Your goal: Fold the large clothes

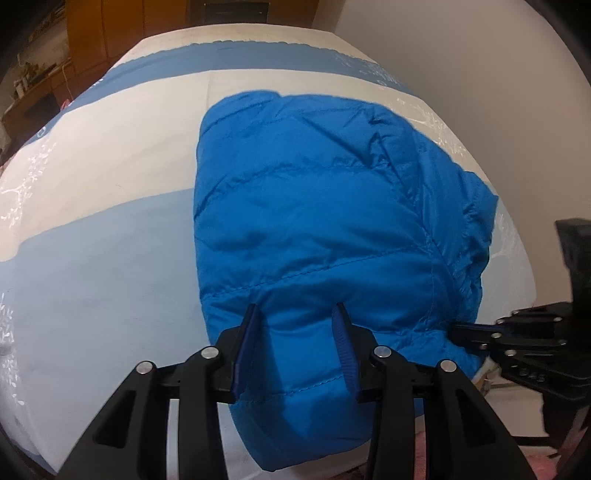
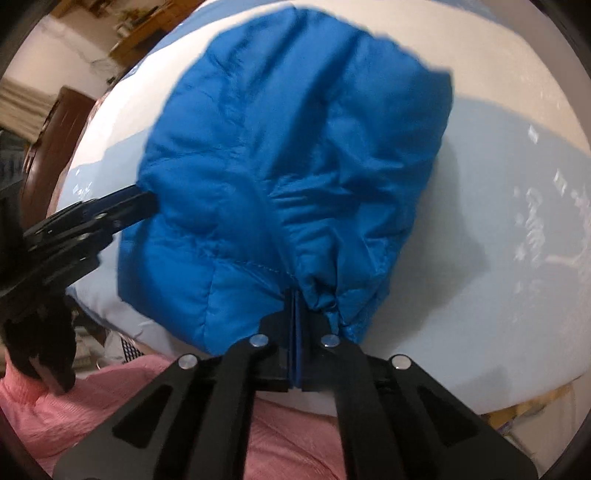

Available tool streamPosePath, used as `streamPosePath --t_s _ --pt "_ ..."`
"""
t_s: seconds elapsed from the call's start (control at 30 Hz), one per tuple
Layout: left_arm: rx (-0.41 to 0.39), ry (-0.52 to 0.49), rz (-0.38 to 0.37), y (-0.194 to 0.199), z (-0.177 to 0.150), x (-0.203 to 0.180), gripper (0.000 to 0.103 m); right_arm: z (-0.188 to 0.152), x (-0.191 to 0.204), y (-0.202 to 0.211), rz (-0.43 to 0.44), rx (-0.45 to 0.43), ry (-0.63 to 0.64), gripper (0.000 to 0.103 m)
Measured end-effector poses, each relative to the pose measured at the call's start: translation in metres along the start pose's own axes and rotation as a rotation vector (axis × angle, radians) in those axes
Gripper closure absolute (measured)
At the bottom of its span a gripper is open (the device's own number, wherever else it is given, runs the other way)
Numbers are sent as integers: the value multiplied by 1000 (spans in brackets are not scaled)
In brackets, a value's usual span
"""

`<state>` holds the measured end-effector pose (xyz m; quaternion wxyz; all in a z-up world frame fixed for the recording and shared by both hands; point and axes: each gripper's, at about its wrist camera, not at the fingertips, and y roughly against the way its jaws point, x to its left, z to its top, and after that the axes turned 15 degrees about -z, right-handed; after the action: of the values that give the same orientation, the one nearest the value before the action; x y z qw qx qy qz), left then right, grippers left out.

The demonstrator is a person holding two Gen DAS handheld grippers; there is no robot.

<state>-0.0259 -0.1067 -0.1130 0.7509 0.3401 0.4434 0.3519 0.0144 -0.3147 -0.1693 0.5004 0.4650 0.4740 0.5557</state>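
Observation:
A blue quilted jacket (image 1: 314,221) lies folded into a puffy bundle on the bed (image 1: 110,240), with its near edge hanging over the bed's side. My left gripper (image 1: 295,305) is closed on a thick fold of that near edge, and the fabric fills the gap between its fingers. In the right wrist view the left gripper (image 2: 149,197) enters the jacket (image 2: 295,147) from the left. My right gripper (image 2: 295,293) has its fingers pressed together, with gathered jacket fabric bunched at the tips. The left wrist view shows the right gripper (image 1: 452,328) at the jacket's right edge.
The bed sheet (image 2: 498,221) has pale blue and white bands with a white print. Pink cloth (image 2: 110,398) lies below the bed's near edge. Wooden furniture (image 1: 103,29) stands beyond the far left of the bed, and a plain wall (image 1: 461,55) rises at the right.

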Motion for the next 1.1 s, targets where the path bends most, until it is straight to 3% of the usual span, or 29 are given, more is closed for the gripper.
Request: streamPosePath --t_s 0.23,0.37,0.53,0.83,1.1 --pt "5 2 35 6 10 -5 66 8 1 21 -7 -18 25 103" --pt "-43 -13 49 23 25 -11 66 21 2 60 11 -101 41 98" --pt "-86 -32 62 30 50 -14 66 63 2 85 9 -209 33 97" --pt "-108 16 90 12 99 9 66 127 0 62 -91 -245 13 96" --pt "-70 55 114 -22 120 28 66 139 -18 24 -109 -194 -18 99"
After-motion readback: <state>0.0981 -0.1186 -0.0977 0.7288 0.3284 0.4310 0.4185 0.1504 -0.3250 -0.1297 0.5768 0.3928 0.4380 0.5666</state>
